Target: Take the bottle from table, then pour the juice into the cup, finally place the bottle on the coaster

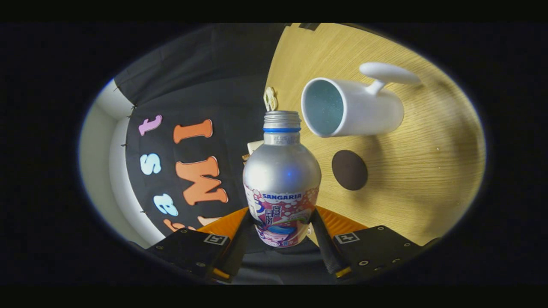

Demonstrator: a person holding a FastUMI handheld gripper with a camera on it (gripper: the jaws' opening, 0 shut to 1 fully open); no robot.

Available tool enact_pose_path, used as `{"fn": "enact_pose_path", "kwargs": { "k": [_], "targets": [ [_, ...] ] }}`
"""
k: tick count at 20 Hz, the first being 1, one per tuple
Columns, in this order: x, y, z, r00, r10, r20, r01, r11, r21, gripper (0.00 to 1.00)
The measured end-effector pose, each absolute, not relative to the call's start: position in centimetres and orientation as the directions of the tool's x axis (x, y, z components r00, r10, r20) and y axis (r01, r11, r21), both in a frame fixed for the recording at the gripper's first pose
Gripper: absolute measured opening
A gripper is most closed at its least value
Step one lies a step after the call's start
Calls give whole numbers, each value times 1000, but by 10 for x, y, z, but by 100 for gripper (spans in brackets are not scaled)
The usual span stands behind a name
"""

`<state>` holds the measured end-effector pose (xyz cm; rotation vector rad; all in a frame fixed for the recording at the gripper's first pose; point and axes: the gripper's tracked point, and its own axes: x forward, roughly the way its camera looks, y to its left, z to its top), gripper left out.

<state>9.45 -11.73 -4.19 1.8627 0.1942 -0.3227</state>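
Both fingers [239,239] of the gripper [280,239] pinch the labelled lower body of the aluminium juice bottle [281,171], its long axis running straight ahead between them. Its uncapped neck points just short of the white cup's [364,113] open mouth, beside the dark round coaster [349,170] on the wooden table [428,179].

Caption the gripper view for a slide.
Gripper shut on uncapped bottle, tilted toward white cup; brown coaster beyond.

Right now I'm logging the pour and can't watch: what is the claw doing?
Claw: closed on the silver juice bottle, both fingers pressing its lower sides; bottle is uncapped, its mouth near the white cup.
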Motion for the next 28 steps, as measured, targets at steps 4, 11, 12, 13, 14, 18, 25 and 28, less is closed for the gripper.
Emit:
{"fn": "enact_pose_path", "kwargs": {
  "k": [4,11,12,13,14,18,25,28],
  "targets": [
    [89,-121,-40,946,-32,-322,291,-351,890,75],
    [90,-121,-34,953,-18,-303,271,-400,876,75],
    [91,-121,-33,952,-16,-307,273,-411,870,75],
    [92,-121,-32,952,-12,-307,273,-426,862,76],
    [92,-121,-31,951,-10,-308,272,-438,857,75],
    [92,-123,-31,948,-7,-318,280,-456,845,75],
    [91,-125,-28,948,-1,-319,277,-493,825,76],
    [92,-123,-27,948,7,-318,278,-505,817,76]
  ]
}}
